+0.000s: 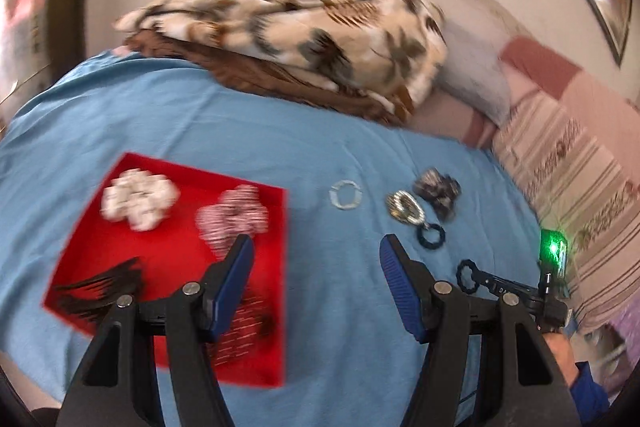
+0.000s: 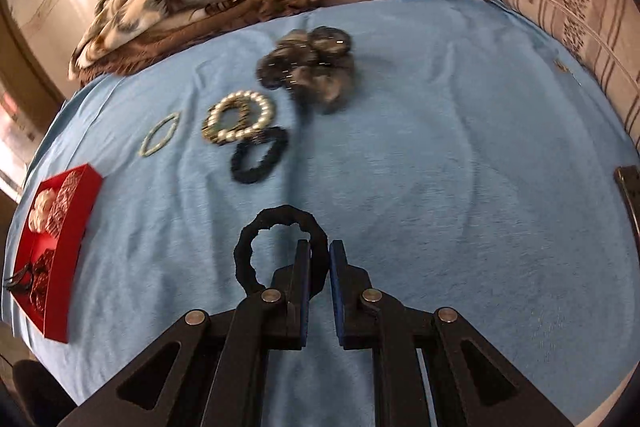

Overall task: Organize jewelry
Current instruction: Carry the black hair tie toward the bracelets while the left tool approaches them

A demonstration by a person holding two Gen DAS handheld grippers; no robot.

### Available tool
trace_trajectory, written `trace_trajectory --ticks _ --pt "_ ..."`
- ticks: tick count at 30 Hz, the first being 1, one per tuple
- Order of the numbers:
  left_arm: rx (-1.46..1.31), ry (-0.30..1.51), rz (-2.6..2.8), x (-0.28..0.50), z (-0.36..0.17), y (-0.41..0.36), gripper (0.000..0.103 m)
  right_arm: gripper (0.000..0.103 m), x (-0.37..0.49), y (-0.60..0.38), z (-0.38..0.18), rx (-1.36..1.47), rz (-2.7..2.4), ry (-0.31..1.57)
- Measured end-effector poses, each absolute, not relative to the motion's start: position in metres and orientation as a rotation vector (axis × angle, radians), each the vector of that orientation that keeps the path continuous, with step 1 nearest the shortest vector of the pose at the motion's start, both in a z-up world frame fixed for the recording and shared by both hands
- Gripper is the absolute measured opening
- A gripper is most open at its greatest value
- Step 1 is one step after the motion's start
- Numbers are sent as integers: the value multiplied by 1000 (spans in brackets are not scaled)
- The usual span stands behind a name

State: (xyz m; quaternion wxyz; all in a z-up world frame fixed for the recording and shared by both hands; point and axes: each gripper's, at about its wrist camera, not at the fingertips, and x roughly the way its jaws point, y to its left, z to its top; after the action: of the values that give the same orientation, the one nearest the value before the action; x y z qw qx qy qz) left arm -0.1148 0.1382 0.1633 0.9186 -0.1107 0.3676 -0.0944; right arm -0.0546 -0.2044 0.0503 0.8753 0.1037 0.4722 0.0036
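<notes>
My right gripper [image 2: 319,247] is shut on a black hair tie [image 2: 256,227] and holds it above the blue sheet; it also shows in the left wrist view [image 1: 469,275]. My left gripper [image 1: 316,247] is open and empty, over the right edge of the red tray [image 1: 168,267]. The tray holds a white scrunchie [image 1: 138,199], a pink-white scrunchie [image 1: 232,219] and dark items. On the sheet lie a pale blue ring [image 2: 159,135], a pearl bracelet [image 2: 240,121], a second black hair tie [image 2: 259,155] and a dark scrunchie [image 2: 310,67].
A patterned blanket [image 1: 288,27] is heaped at the back of the bed. Striped pillows [image 1: 580,167] lie along the right side. The blue sheet [image 2: 440,167] covers the bed. The red tray [image 2: 60,227] sits far left in the right wrist view.
</notes>
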Motion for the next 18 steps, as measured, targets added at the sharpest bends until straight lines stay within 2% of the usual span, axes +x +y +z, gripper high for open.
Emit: trace_trajectory --ticks 9,16,18 --pt "-154 933 -300 -32 114 24 64 12 -55 -227 36 238 0 941" --pt "-92 972 -293 12 81 -33 62 12 -51 -236 27 274 37 923" --pt "-108 999 -303 24 70 -43 56 12 -49 -239 26 296 46 919"
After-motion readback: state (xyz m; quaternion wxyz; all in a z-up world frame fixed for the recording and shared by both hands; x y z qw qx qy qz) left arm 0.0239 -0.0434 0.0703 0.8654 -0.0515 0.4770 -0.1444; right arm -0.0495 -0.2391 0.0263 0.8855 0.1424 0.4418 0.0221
